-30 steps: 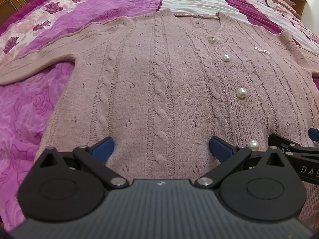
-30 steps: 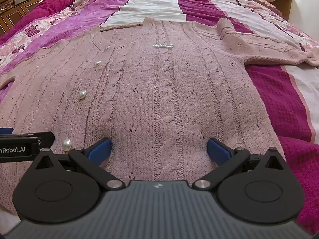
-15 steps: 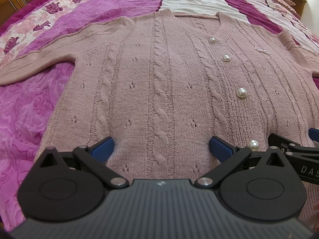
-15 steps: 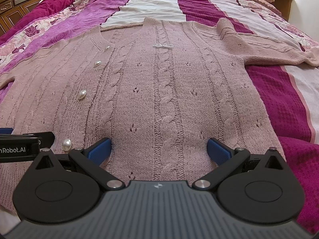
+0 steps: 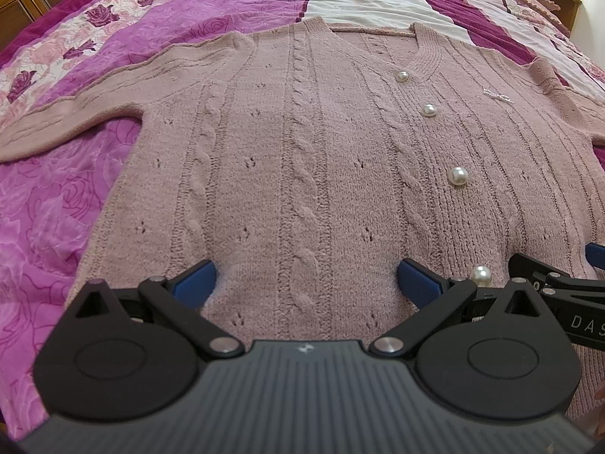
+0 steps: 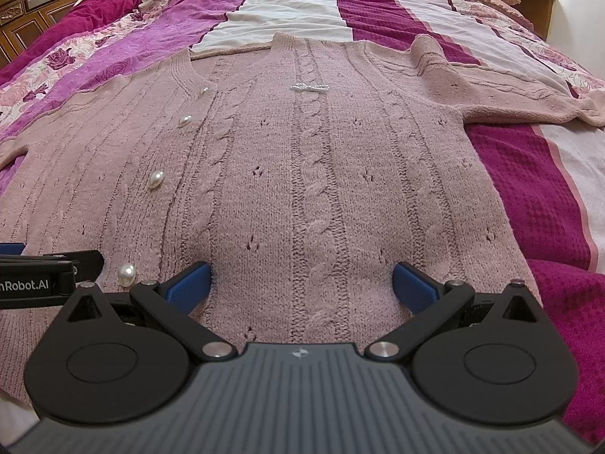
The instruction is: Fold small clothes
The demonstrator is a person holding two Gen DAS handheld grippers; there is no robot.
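- The left gripper [image 5: 305, 280] sits low over the near hem of the cardigan [image 5: 302, 174], its blue fingertips [image 5: 194, 283] spread wide with nothing between them; they appear to rest on the knit or just above it, I cannot tell which.
- The right gripper [image 6: 301, 279] is beside it over the same hem, equally spread and empty, blue fingertips [image 6: 414, 287] on either side of a cable column.
- Each claw's black arm pokes into the other's view: the right one at the cardigan's hem edge in the left wrist view, the left one [image 6: 49, 276] likewise in the right wrist view.
- Just beyond the fingertips, between the two grippers, the lowest pearl button [image 5: 480, 275] lies on the cardigan's front band.
- The dusty-pink cardigan lies flat, front up and buttoned, on the bedspread [image 6: 529, 196], hem nearest, neckline farthest.
- Further up the cardigan, three more pearl buttons [image 5: 458, 176] run toward the V-neck, and a small beaded bow [image 6: 309, 86] sits on the chest.
- One sleeve [image 5: 72, 113] stretches out sideways from the cardigan over the rose-patterned purple stripe; the other sleeve [image 6: 522, 94] lies across the magenta and white stripes.
- Beyond the cardigan's neckline, the striped bedspread runs on to a dark wooden headboard [image 6: 49, 7].
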